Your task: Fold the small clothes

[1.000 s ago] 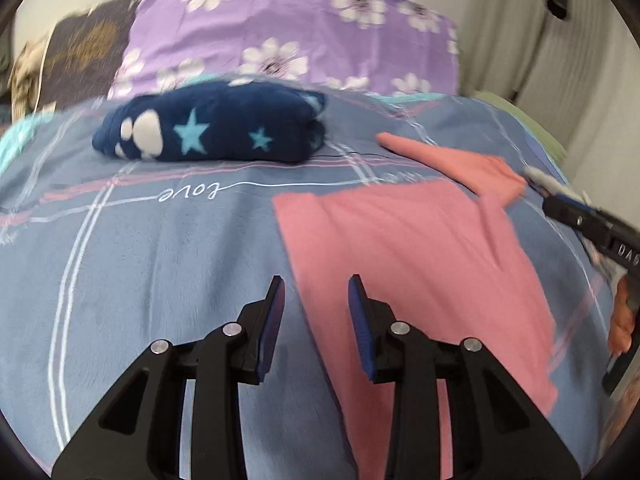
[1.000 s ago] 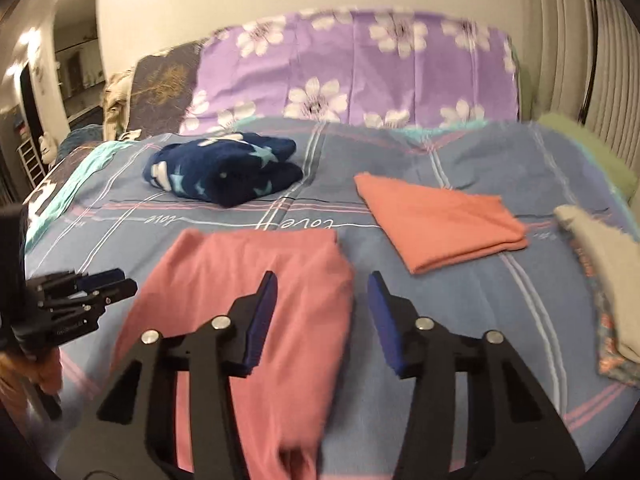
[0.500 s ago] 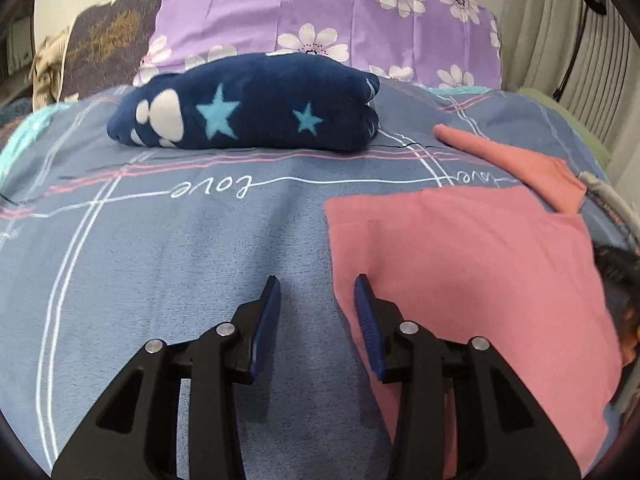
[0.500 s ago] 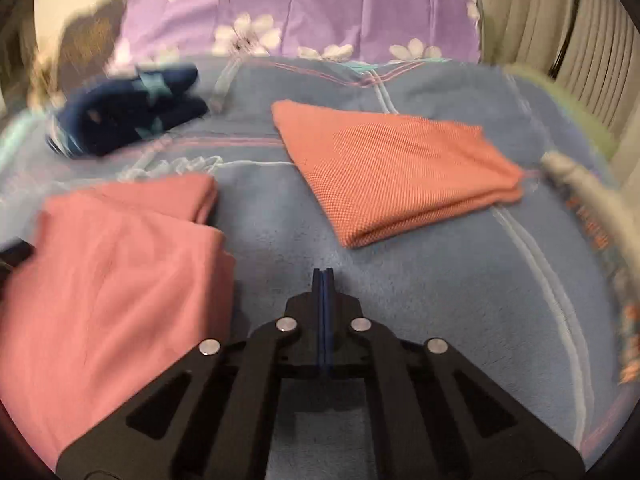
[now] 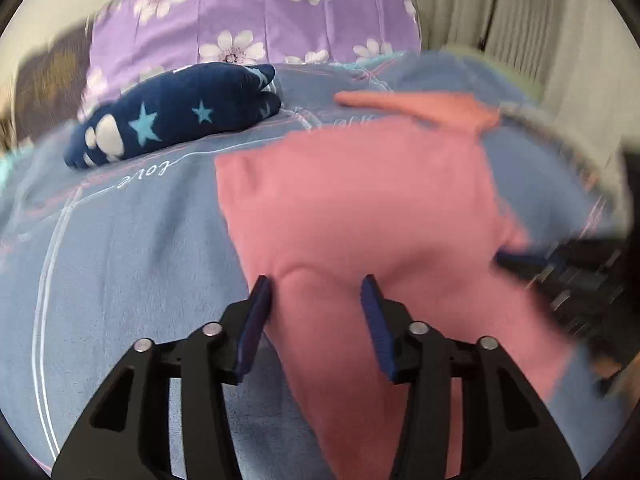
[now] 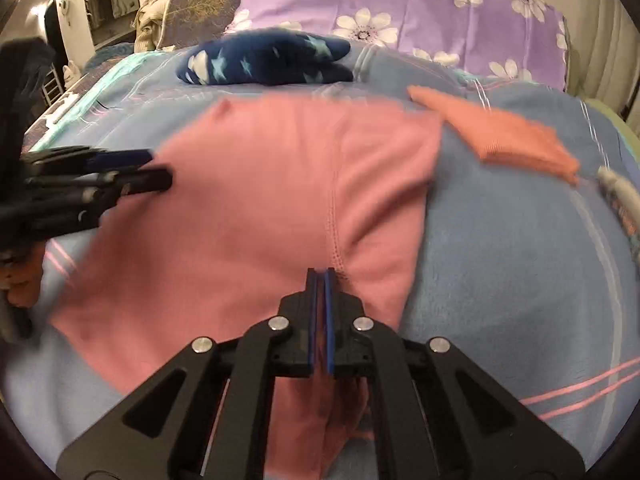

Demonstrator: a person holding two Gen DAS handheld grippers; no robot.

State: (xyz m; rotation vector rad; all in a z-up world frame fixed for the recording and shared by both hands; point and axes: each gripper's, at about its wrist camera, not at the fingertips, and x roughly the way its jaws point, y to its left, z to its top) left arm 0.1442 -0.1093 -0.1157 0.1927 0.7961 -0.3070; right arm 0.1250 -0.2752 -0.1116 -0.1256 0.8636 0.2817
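Two grippers: left agape astride pink garment, right clamped on it.

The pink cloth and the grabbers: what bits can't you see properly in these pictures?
- Pink garment: its near end, right wrist view, runs under the right gripper and off the bottom edge.
- Right gripper, left wrist view: motion blur hides how its jaws stand.
- Grey garment, right wrist view: cut by the right edge and blurred, kind unclear.
- Left gripper: whether its fingers touch the cloth between them.
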